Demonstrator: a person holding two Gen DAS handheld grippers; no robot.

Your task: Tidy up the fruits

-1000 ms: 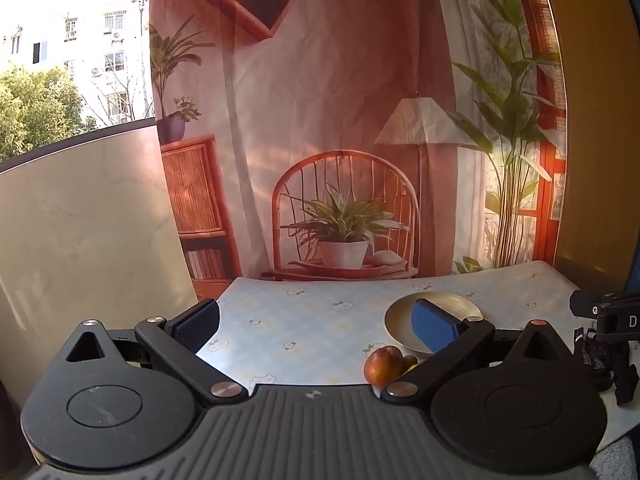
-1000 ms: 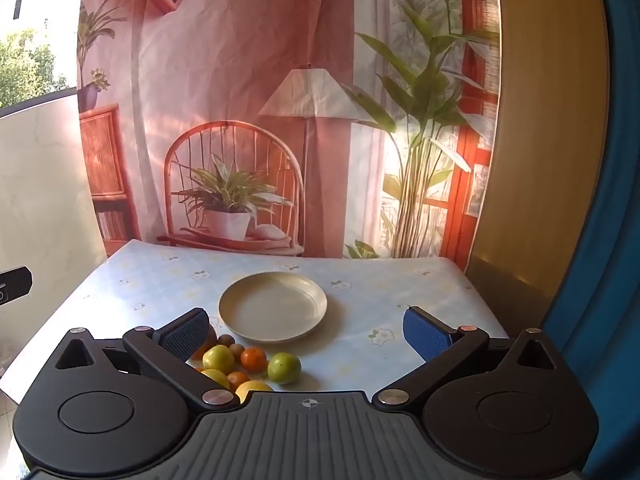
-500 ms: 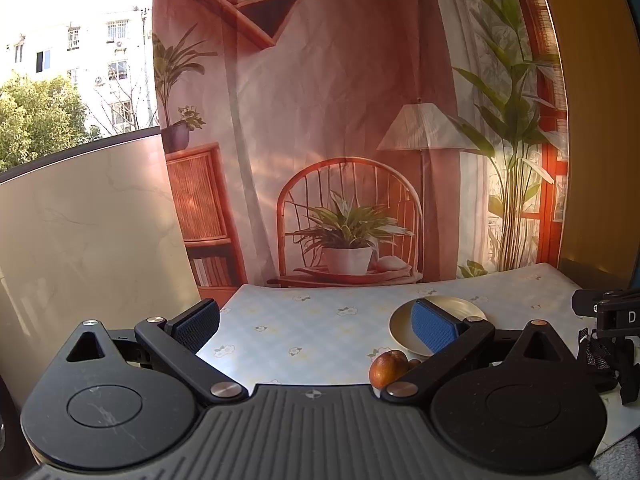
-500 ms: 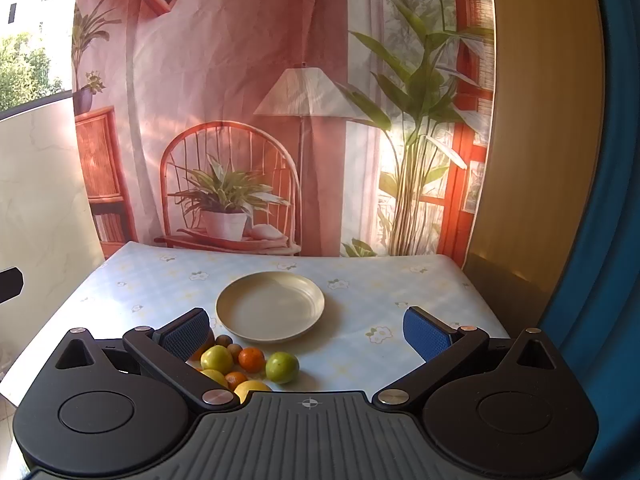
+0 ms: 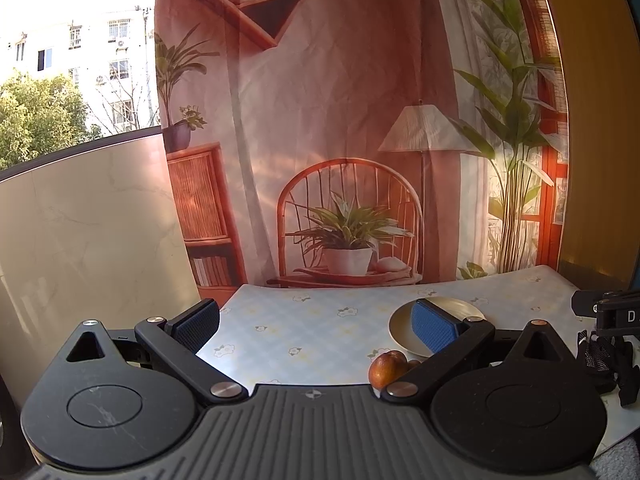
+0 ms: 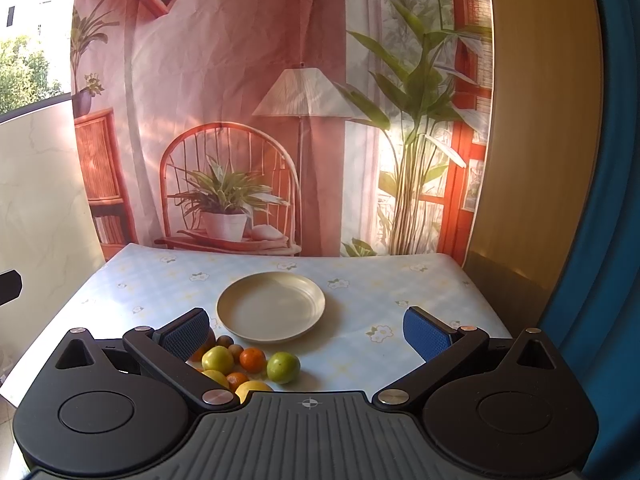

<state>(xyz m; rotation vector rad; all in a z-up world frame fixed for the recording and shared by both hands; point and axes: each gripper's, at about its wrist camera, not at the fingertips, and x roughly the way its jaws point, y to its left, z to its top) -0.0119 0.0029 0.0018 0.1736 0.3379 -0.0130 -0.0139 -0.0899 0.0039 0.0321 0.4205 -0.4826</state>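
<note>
A cream plate [image 6: 271, 306] sits empty in the middle of the table in the right wrist view. Just in front of it lies a heap of several fruits: a green one [image 6: 283, 367], an orange one [image 6: 253, 359], a yellow-green one [image 6: 217, 359] and a yellow one [image 6: 253, 388], partly hidden by my gripper body. My right gripper [image 6: 307, 332] is open above the near table edge, its left finger over the heap. My left gripper [image 5: 316, 326] is open at the table's left side. In that view a reddish fruit [image 5: 387, 368] lies by its right finger, with the plate [image 5: 400, 326] behind.
A flower-print cloth covers the table [image 6: 372, 280]. A printed backdrop [image 6: 240, 100] hangs right behind it, and a marble-look panel [image 5: 88, 232] stands on the left. The other gripper's black body [image 5: 612, 320] shows at the right edge of the left wrist view.
Both views have tilted up slightly, so the table, plate and fruits sit lower in the frames. Both grippers stay open and nothing on the table has moved.
</note>
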